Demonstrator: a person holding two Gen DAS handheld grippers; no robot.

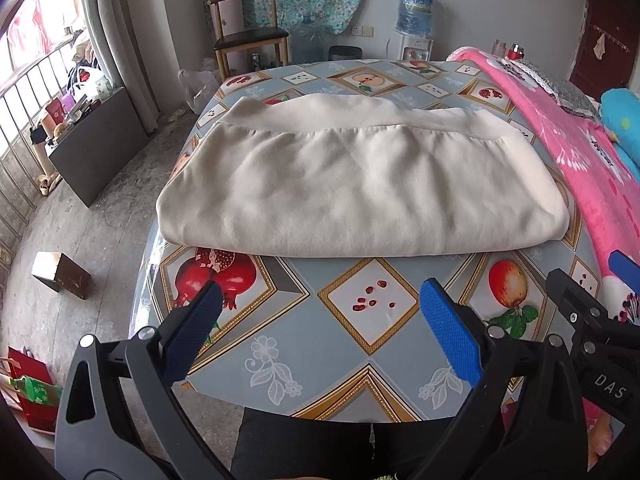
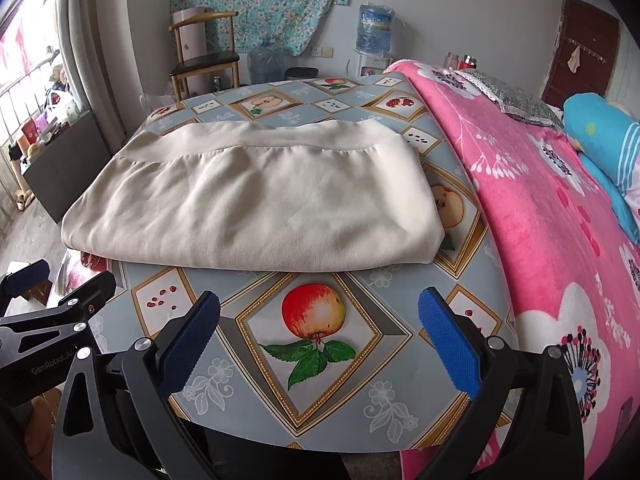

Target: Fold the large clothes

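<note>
Both my tools wide open, gripping nothing: left tool, right tool. Folded cream garment lies flat on desk, just ahead of both.

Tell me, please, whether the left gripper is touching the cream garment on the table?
Apart. In the left wrist view the open left gripper sits short of the cream garment, with a strip of bare patterned tablecloth between them.

Both wrist views toward shared table
</note>
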